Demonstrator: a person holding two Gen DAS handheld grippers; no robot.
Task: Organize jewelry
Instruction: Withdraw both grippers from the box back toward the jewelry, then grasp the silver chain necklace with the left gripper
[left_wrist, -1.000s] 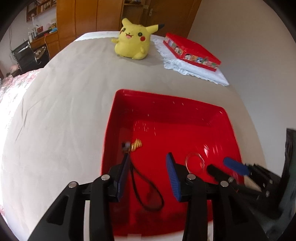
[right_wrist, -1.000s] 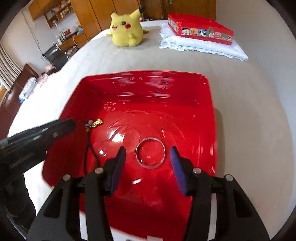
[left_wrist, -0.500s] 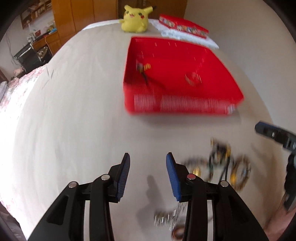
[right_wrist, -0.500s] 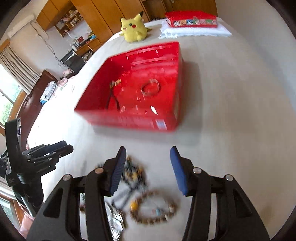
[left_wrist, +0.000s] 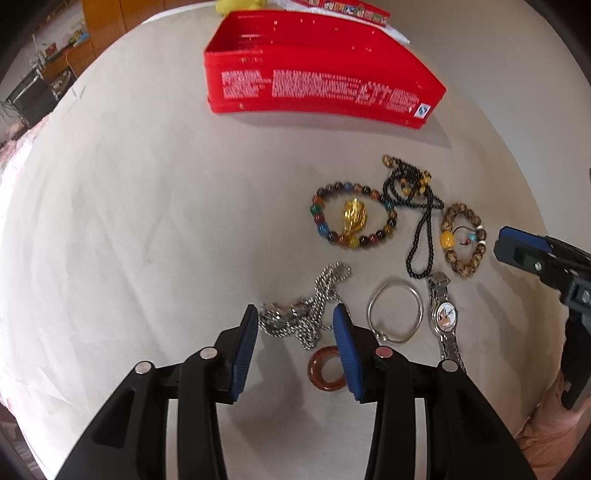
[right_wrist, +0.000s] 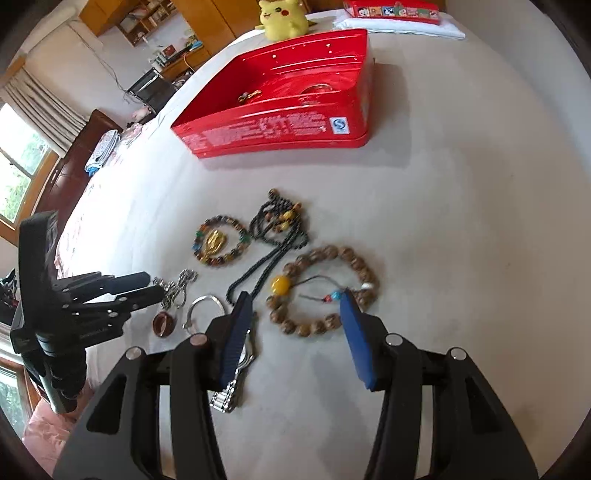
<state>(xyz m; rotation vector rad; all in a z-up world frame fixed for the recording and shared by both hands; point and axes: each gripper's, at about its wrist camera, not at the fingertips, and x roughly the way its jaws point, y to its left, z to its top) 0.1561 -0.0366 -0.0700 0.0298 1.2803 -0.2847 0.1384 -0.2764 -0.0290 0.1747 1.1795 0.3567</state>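
Note:
Jewelry lies on the beige cloth before a red box (left_wrist: 317, 88) (right_wrist: 280, 125). My left gripper (left_wrist: 295, 325) is open just over a silver chain (left_wrist: 306, 310), with a brown ring (left_wrist: 327, 373) by its right finger. My right gripper (right_wrist: 295, 314) is open over a wooden bead bracelet (right_wrist: 321, 288) (left_wrist: 463, 240). Nearby lie a coloured bead bracelet with a gold charm (left_wrist: 354, 219) (right_wrist: 219, 242), a black bead necklace (left_wrist: 413, 199) (right_wrist: 280, 229), a silver bangle (left_wrist: 395, 310) (right_wrist: 203, 306) and a wristwatch (left_wrist: 443, 317) (right_wrist: 236, 373). A gold piece and a bangle sit inside the box.
A yellow plush toy (right_wrist: 282, 16) and a flat red case on white cloth (right_wrist: 391, 11) sit beyond the box. Wooden cabinets, a chair and a window are at the left of the right wrist view.
Both grippers pulled back out of the red box and came down over the loose jewelry in front of it. Both stay open and empty.

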